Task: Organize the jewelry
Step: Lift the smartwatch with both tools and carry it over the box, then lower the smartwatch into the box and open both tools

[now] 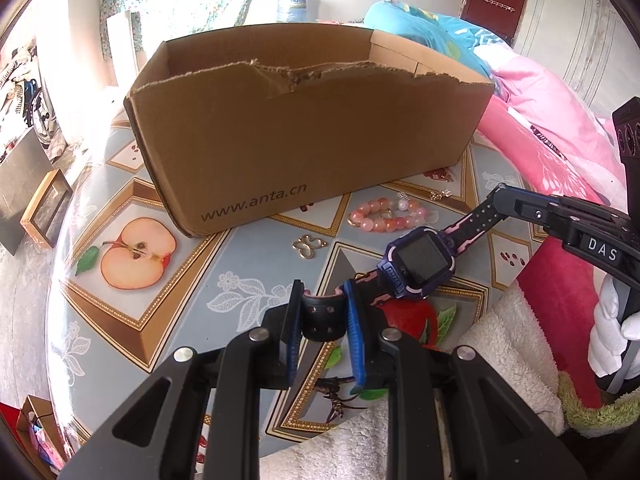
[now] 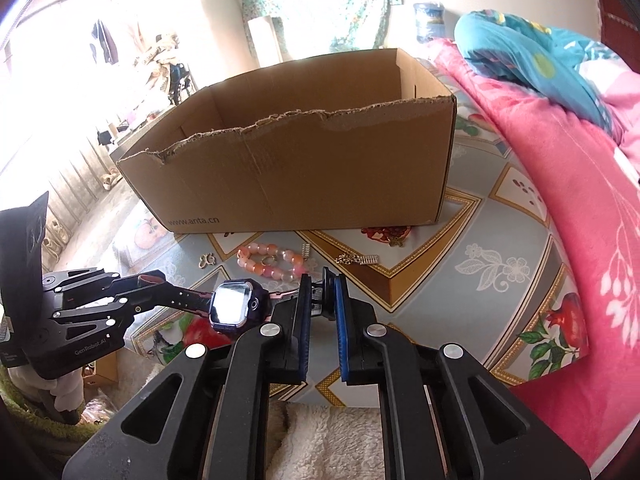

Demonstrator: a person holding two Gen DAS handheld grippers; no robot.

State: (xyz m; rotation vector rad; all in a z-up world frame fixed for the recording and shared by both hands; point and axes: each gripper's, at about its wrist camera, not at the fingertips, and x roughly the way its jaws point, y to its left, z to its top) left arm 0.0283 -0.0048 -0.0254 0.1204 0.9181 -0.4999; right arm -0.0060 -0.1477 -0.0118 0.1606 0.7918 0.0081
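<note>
While our left hand-held gripper point(image 1: 322, 312) and right hand-held gripper point(image 2: 322, 296) each clamp a strap end of the watch point(image 1: 418, 262), the cardboard box point(image 1: 304, 128) stands open-topped behind. We cannot see its floor. Its near wall's torn rim rises beyond the bead bracelet point(image 1: 386, 216) on the bench point(image 1: 240, 264).

The cardboard box point(image 1: 304, 132) read "www.anta.cn"; the right gripper point(image 1: 500, 194) bore "DAS"; the left gripper point(image 2: 154, 280) bore "GenRobot.AI".

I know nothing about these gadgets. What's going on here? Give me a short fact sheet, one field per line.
Held item: purple and pink watch, stretched between both grippers
Left gripper: shut on one strap end
Right gripper: shut on the other strap end
Container: open cardboard box, torn front rim, on the table
Loose on table: pink bead bracelet, gold clasp, small silver chain
Box contents: not visible
</note>
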